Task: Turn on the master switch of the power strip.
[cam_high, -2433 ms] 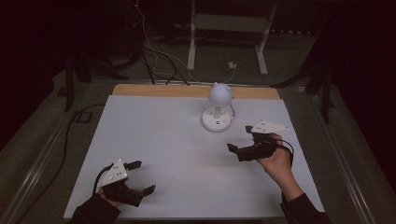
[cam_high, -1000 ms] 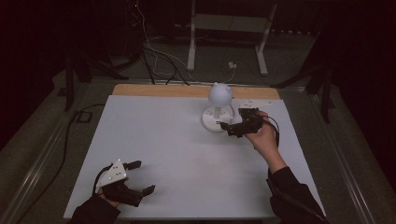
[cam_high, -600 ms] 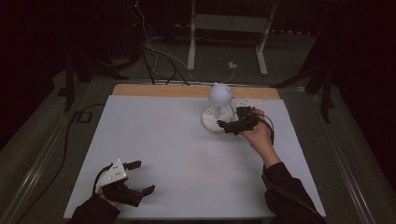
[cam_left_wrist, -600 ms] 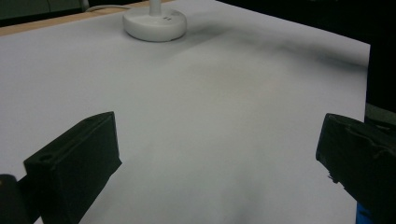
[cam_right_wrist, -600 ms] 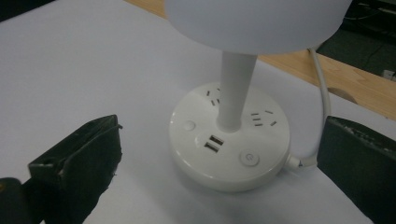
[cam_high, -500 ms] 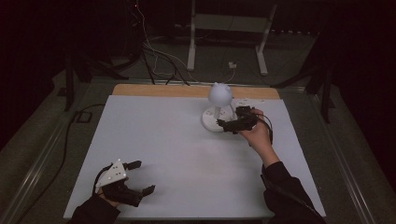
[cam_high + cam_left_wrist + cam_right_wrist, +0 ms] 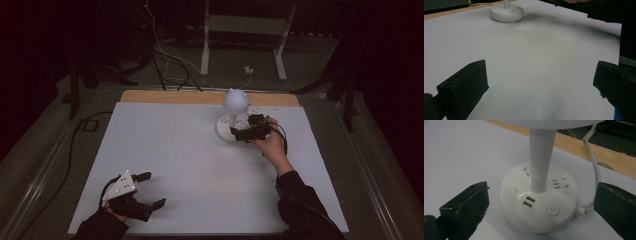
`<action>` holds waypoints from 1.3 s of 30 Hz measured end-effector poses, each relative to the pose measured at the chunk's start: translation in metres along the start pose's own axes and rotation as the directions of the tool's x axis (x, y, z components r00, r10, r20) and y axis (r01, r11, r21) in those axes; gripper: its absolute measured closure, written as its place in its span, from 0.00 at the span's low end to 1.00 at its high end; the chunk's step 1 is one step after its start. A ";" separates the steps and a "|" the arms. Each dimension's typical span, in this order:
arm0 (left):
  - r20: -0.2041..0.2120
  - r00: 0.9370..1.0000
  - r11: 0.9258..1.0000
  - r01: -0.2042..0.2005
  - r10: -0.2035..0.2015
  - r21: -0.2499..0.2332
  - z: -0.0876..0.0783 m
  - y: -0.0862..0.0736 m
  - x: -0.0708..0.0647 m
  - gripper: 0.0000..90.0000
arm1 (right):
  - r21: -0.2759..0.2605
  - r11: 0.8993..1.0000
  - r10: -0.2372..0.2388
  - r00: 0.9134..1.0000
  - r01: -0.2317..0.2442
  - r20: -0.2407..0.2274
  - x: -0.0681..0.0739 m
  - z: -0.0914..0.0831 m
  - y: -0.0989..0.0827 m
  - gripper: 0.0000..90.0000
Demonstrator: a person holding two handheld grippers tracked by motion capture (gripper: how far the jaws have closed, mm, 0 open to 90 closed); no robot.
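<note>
my right claw [image 7: 541, 202] gapes wide, holding nothing, its jaws either side of the white lamp base [image 7: 539, 205] at the far side of the bench [image 7: 200, 150]. my left claw [image 7: 142, 192] rests open and empty near the bench's front edge.

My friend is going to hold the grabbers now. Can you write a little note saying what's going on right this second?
Right gripper: jaws open, right up at the white lamp's round base, one jaw on each side of it, not gripping.
Left gripper: jaws open, holding nothing, low over the white table at its near left corner.
The lamp stands upright near the far edge, its white cable running off the back. The base has a power button facing the right gripper, a second button, USB ports and sockets.
Done: right gripper is lined up at the base.
Left: probably pressing the button or gripping the lamp; nothing touched yet.
</note>
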State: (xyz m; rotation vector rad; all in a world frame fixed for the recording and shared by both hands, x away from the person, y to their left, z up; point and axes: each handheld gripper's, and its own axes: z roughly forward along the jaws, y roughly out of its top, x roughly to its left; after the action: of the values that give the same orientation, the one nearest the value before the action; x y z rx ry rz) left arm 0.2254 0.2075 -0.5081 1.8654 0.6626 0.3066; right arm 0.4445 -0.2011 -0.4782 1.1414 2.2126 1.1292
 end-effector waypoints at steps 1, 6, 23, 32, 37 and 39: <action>0.000 1.000 1.000 0.000 0.000 0.000 0.000 0.000 0.000 0.00 | 0.005 1.000 0.008 1.000 -0.008 0.008 -0.001 0.000 0.000 0.05; 0.000 1.000 1.000 -0.001 0.001 0.000 0.000 0.000 0.000 0.00 | -0.013 1.000 0.021 0.999 -0.021 0.031 -0.004 0.002 0.000 0.10; 0.001 1.000 1.000 0.003 -0.003 -0.001 0.000 0.000 0.001 0.00 | -0.016 0.999 0.043 0.988 -0.041 0.149 -0.004 0.003 -0.001 0.38; 0.000 1.000 1.000 0.005 -0.005 -0.003 0.000 0.000 0.001 0.00 | -0.011 0.998 0.055 0.981 -0.054 0.188 -0.004 0.004 0.000 0.67; 0.000 1.000 1.000 0.006 -0.006 -0.003 0.000 0.000 0.001 0.00 | -0.019 0.999 0.051 0.978 -0.049 0.200 -0.001 0.002 0.002 0.87; 0.001 1.000 1.000 0.006 -0.006 -0.004 0.000 0.000 0.001 0.00 | -0.017 0.999 0.048 0.977 -0.046 0.210 0.000 0.001 0.003 0.99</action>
State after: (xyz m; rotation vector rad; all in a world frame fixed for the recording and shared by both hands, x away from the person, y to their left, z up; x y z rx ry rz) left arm 0.2260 0.2083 -0.5085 1.8598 0.6664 0.3034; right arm 0.4465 -0.1994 -0.4764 1.2526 2.0252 0.9890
